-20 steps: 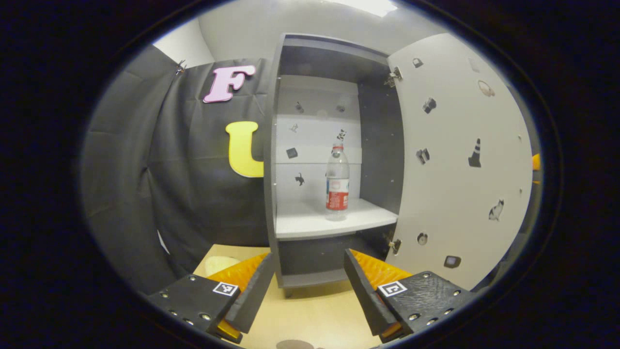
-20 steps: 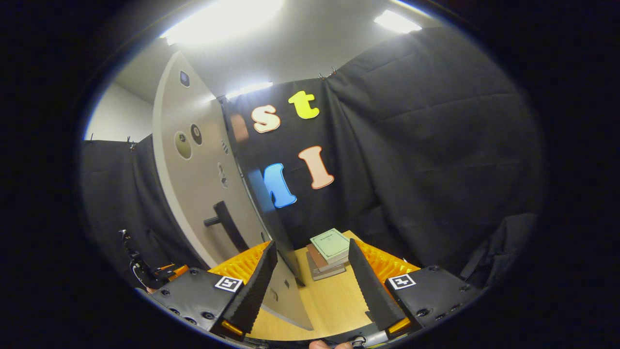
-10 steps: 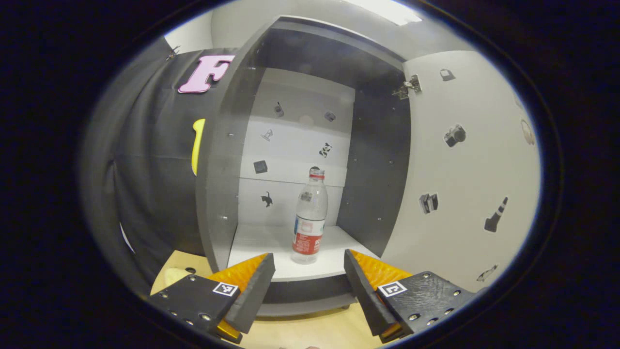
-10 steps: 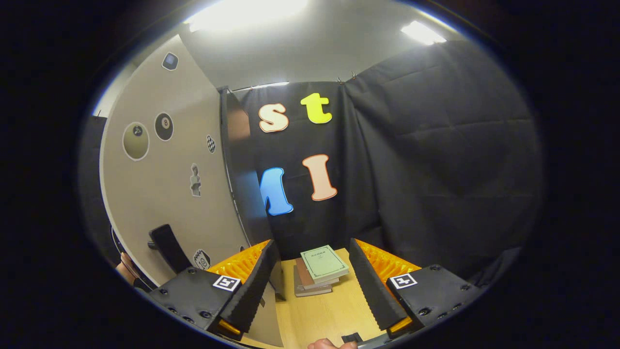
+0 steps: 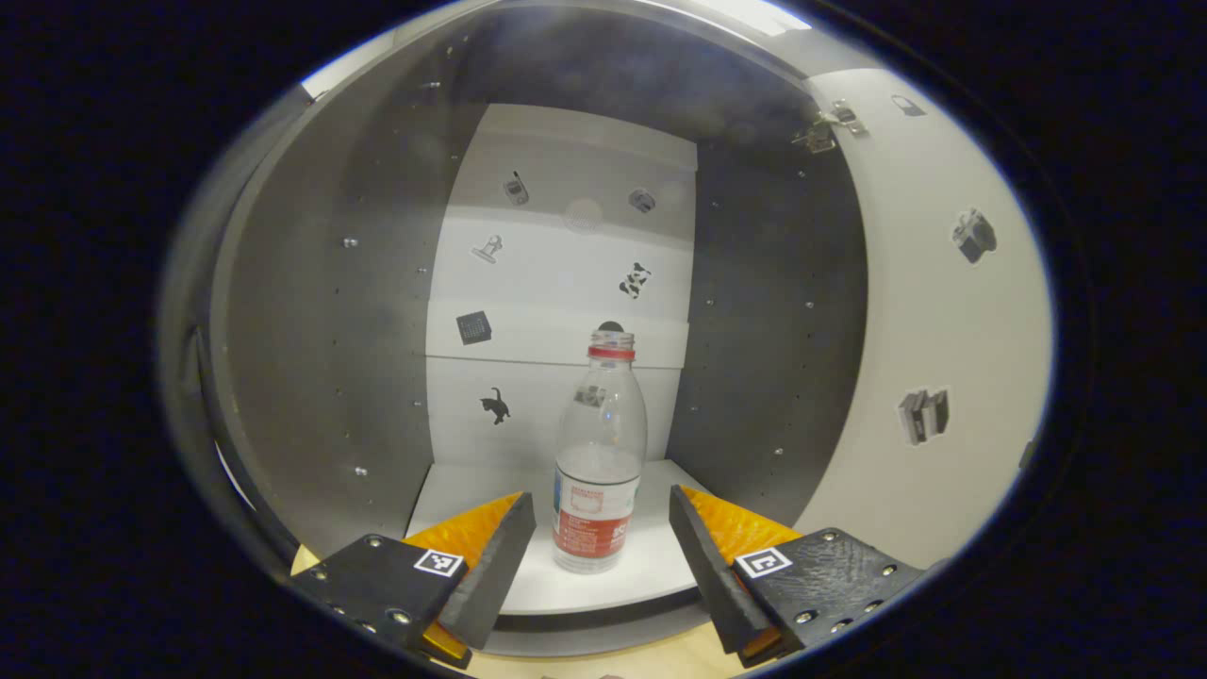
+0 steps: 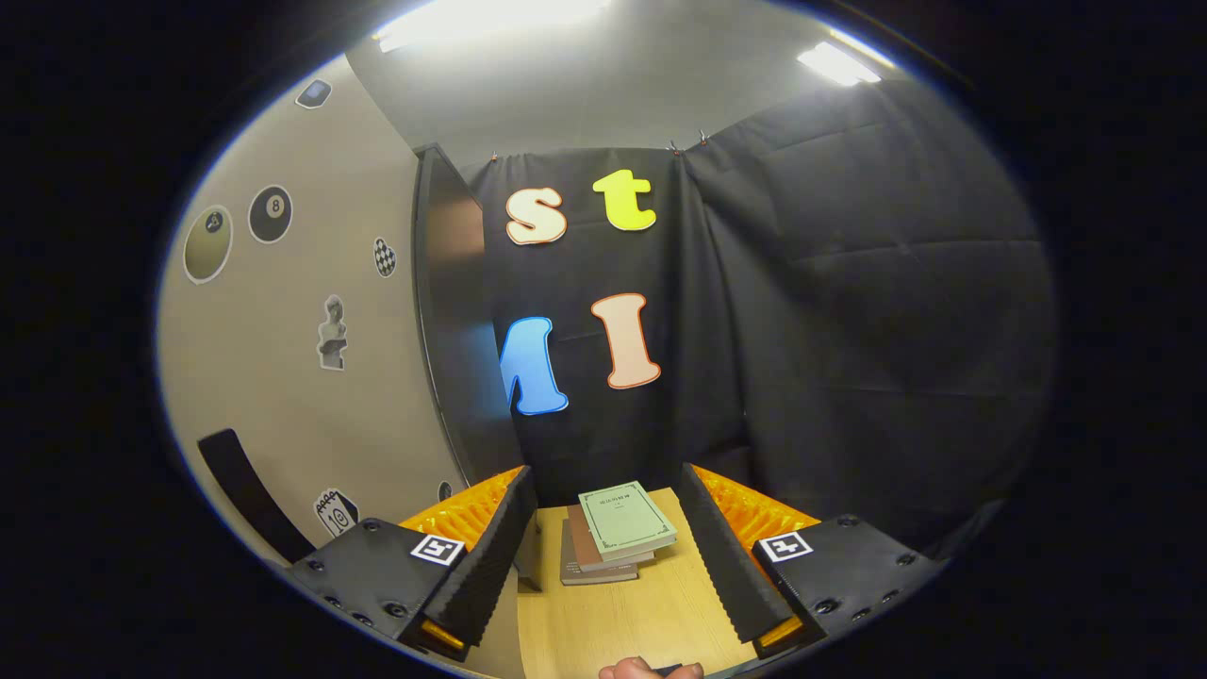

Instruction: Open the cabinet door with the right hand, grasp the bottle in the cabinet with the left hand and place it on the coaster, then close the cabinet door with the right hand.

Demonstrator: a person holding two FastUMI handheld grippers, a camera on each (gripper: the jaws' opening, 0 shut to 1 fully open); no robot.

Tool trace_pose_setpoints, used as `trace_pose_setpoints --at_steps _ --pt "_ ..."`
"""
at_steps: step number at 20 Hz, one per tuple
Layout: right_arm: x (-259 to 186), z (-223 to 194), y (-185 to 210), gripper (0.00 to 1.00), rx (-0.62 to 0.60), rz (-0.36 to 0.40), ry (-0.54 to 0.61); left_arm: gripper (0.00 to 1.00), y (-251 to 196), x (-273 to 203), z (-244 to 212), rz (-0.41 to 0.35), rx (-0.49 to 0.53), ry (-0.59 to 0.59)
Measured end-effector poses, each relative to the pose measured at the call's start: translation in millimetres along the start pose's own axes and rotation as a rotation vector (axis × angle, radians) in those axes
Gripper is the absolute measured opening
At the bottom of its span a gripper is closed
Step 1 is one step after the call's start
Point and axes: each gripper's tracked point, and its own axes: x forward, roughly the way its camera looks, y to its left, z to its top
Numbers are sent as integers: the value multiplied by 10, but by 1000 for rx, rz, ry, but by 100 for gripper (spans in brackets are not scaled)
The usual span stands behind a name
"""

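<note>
Standing upright at frame centre on the white shelf (image 5: 651, 575) of the cabinet (image 5: 321, 358), the bottle (image 5: 598, 462) faces the left gripper (image 5: 594, 556), jaws wide apart and empty; the right gripper (image 6: 608, 556) likewise gapes empty over books (image 6: 613, 533)

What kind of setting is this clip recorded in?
Most likely a staged data-collection booth, not a real home: black cloth walls it in, a sticker-covered cabinet with its door open holds one bottle, and books lie on a wooden table.
</note>
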Motion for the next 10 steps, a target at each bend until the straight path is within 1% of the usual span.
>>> trace_pose_setpoints --at_steps 2,3,6,7,10 --pt "9 -57 -30 98 1 -7 14 91 7 150 -28 5 9 8" --pt "30 -96 -63 98 0 -15 25 91 33 209 -11 16 15 4" --pt "51 -181 -136 98 1 -32 55 89 43 400 42 12 40 -12" --pt "65 -196 -143 98 6 -31 61 86 45 435 37 10 41 -10" --pt "93 -169 -159 98 6 -39 58 87 22 540 41 -10 30 -11"
